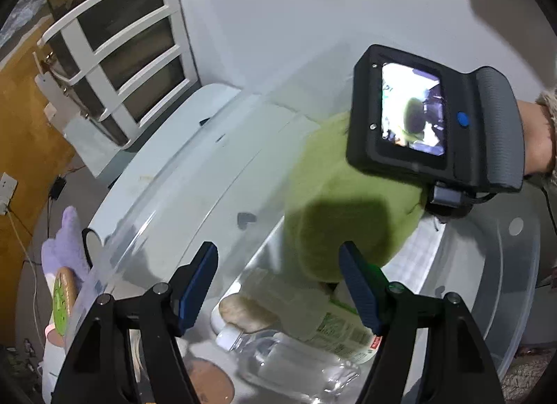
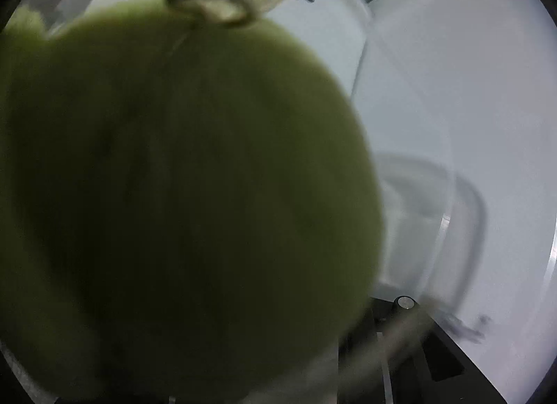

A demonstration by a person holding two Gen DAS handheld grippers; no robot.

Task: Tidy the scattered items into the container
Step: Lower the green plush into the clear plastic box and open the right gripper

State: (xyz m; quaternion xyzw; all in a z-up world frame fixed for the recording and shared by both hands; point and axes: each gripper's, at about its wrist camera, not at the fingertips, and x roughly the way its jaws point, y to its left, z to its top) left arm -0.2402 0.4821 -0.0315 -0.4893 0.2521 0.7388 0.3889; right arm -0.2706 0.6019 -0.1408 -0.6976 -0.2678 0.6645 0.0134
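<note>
Outside the left wall of the clear plastic storage container [image 1: 515, 285], beyond the left hand-held gripper's left finger, three items remain on the pale desk [image 1: 146, 167]: a lilac fluffy sock [image 1: 66, 247], a round wooden-rimmed green disc [image 1: 64, 299] and a pink-and-white object at the frame edge, too cropped to identify.

The left hand-held gripper [image 1: 278, 285] hangs above the container with its blue-padded fingers spread and nothing between them. Directly beneath lie items already stowed: a clear plastic water bottle with a white cap [image 1: 289, 362], a pale green labelled bottle [image 1: 334, 327], a beige round lid [image 1: 243, 310] and a brown disc [image 1: 209, 383].

Ahead and right of that gripper, a green round plush toy with a hanging loop [image 1: 341, 205] sits over the container interior, below the right hand-held gripper [image 1: 435, 125]. From the right wrist view the plush [image 2: 181, 195] fills the frame and hides the fingertips; their state cannot be told from either view, nor whether the toy is gripped or released.

Assessment: task is past the midpoint. Several items are in, the plush is being delivered, and at least the three left-side items remain outstanding.
</note>
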